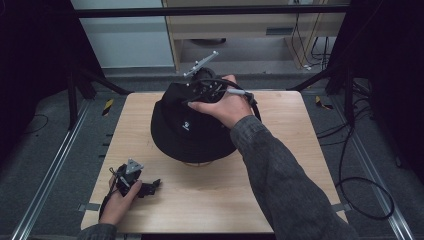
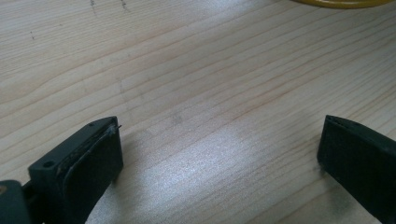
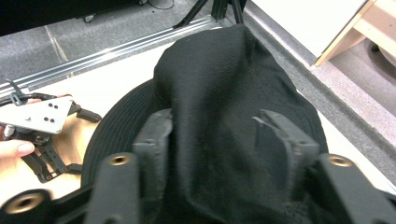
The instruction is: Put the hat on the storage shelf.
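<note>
I loosen the right gripper [image 3: 212, 135] on the black hat [image 1: 192, 125].
Hat's crown sits between its parted jaws, already down on the table [image 1: 280, 170]; left gripper [image 2: 219, 154] waits, jaws apart.

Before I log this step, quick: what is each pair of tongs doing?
Left tongs: open, nothing between them, over the table.
Right tongs: open around the black hat crown.

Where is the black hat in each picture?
High view: the black hat sits mid-table, under the right gripper.
Left gripper view: bare wooden table between its open jaws; no hat to point at here.
Right gripper view: the hat bulges up between the jaws.
Shared landmark: the wooden table.
</note>
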Demonstrator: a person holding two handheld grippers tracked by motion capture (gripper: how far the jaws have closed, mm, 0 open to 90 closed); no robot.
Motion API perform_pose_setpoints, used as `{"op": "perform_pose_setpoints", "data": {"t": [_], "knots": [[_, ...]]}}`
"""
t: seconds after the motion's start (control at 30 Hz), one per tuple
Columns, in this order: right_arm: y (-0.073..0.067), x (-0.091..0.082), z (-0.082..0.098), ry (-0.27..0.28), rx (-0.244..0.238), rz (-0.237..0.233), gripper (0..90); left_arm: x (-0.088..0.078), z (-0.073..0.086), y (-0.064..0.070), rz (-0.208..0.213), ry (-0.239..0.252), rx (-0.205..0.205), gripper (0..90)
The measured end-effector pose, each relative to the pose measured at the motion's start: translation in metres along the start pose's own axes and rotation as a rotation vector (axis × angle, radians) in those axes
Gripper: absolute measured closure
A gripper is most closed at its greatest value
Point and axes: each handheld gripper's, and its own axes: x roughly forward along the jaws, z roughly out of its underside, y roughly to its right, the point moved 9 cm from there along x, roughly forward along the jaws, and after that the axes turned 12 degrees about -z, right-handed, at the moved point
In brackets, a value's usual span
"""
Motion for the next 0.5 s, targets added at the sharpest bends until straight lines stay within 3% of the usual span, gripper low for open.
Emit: {"op": "perform_pose_setpoints", "data": {"t": [0.03,0.3,0.5], "knots": [[0.0,-0.002,0.0,0.003,-0.001,0.01,36.3,0.0,0.0,0.0,0.0,0.0,0.0,0.0],[0.0,-0.007,0.0,0.012,0.024,0.016,21.8,0.0,0.0,0.0,-0.001,-0.001,0.001,0.0],[0.0,-0.013,-0.002,0.031,0.035,0.025,16.6,0.0,0.0,0.0,0.0,0.0,0.0,0.0]]}}
